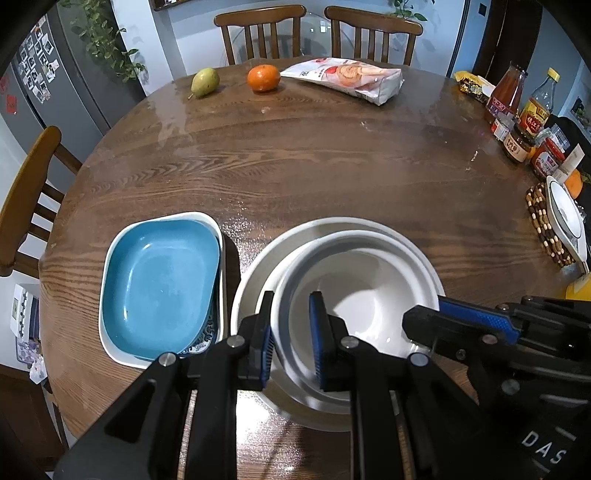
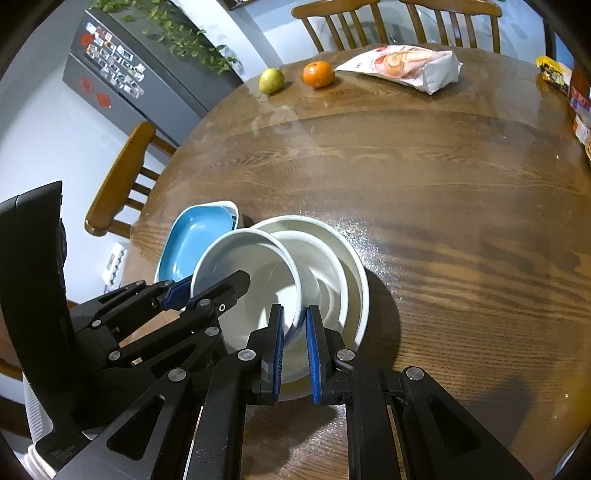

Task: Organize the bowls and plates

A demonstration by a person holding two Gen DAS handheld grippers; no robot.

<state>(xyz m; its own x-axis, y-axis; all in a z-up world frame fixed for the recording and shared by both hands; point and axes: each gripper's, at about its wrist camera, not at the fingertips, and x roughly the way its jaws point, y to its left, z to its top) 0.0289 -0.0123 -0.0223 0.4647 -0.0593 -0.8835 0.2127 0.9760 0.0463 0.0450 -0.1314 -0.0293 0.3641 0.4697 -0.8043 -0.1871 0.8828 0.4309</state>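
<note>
A white bowl (image 1: 354,306) is held by both grippers over two bigger white bowls that are stacked on the round wooden desk (image 1: 295,155). The left gripper (image 1: 291,339) is clamped on the near left side of the bowl's rim, with one blue pad (image 1: 319,343) inside the bowl and the other pad outside it. The right gripper (image 2: 295,347) is clamped on the bowl's rim at the right side, and the rim is seen pinched between its two blue pads. In the right wrist view, the held bowl (image 2: 247,280) is seen tilted and partly inside the middle bowl (image 2: 325,273), which sits in the biggest bowl (image 2: 354,266). Whether the held bowl touches the bowl under it cannot be told. Just to the left of the bowls, a blue square plate (image 1: 159,284) is stacked on a patterned plate and a white square plate (image 1: 110,332). Only an edge of the patterned plate is seen. At the far side of the desk, a green pear (image 1: 205,82), an orange (image 1: 263,77) and a white snack bag (image 1: 347,79) are laid in a row. Bottles and jars (image 1: 524,122) are kept at the right edge of the desk. Wooden chairs (image 1: 258,33) are placed around the desk, and a grey fridge (image 2: 122,74) with photos on it is seen at the back left.
</note>
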